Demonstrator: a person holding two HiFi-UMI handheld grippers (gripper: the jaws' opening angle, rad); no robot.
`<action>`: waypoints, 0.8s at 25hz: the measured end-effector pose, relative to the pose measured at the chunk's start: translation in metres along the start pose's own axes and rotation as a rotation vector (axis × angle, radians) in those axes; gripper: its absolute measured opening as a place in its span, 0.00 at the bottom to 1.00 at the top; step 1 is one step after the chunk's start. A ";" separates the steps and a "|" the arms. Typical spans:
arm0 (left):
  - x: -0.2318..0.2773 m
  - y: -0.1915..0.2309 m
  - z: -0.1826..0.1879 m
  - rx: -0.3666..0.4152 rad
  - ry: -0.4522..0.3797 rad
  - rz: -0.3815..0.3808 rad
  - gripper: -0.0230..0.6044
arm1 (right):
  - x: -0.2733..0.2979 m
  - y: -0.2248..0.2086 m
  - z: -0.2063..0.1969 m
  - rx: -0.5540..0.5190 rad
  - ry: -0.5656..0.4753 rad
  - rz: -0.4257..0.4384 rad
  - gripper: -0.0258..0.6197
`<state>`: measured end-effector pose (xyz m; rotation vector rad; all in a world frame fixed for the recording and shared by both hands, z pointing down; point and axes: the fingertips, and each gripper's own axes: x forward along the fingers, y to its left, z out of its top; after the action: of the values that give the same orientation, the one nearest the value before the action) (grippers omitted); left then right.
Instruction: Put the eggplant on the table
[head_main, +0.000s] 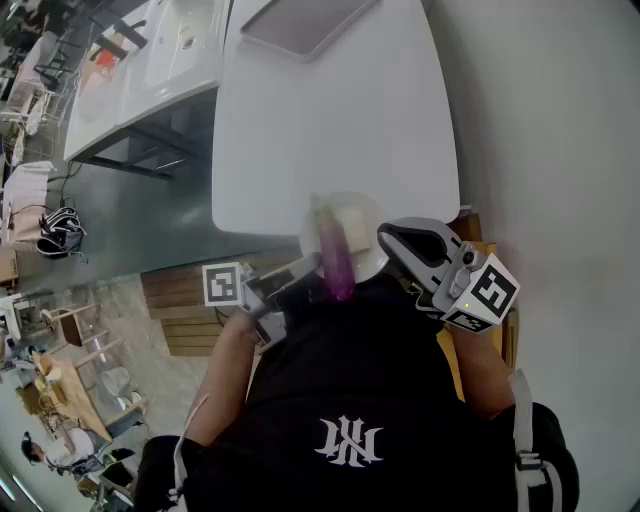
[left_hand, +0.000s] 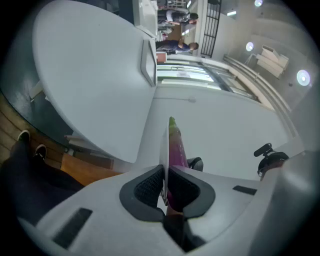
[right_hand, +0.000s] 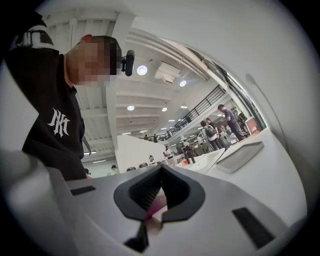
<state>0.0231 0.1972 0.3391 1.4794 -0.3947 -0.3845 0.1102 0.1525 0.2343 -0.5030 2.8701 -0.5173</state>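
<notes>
A long purple eggplant (head_main: 336, 262) with a green tip lies on a small white plate (head_main: 362, 215), held in the air over the near edge of the round white table (head_main: 330, 120). My left gripper (head_main: 300, 272) is shut on the plate's near-left rim. In the left gripper view the plate (left_hand: 163, 150) shows edge-on between the pads (left_hand: 150, 187), with the eggplant (left_hand: 176, 147) beside it. My right gripper (head_main: 388, 236) is shut on the plate's right rim. In the right gripper view a bit of white and pink shows under the closed jaws (right_hand: 161, 172).
A grey tray (head_main: 300, 25) lies at the table's far side, also seen as the tray (right_hand: 240, 156) in the right gripper view. A wooden platform (head_main: 185, 310) lies by my left arm. More white tables (head_main: 140, 70) stand at the far left. A pale wall is on the right.
</notes>
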 end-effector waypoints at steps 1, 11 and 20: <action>-0.001 -0.002 -0.004 0.003 0.011 0.011 0.07 | -0.001 0.003 0.004 0.000 0.000 0.000 0.05; -0.016 -0.017 -0.011 0.013 0.028 -0.010 0.07 | 0.015 0.021 0.004 -0.024 0.017 -0.013 0.05; -0.055 -0.018 -0.005 0.024 0.008 0.008 0.07 | 0.033 0.036 0.010 -0.002 0.032 -0.017 0.05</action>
<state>-0.0228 0.2271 0.3200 1.5015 -0.4004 -0.3685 0.0709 0.1698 0.2082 -0.5246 2.8997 -0.5294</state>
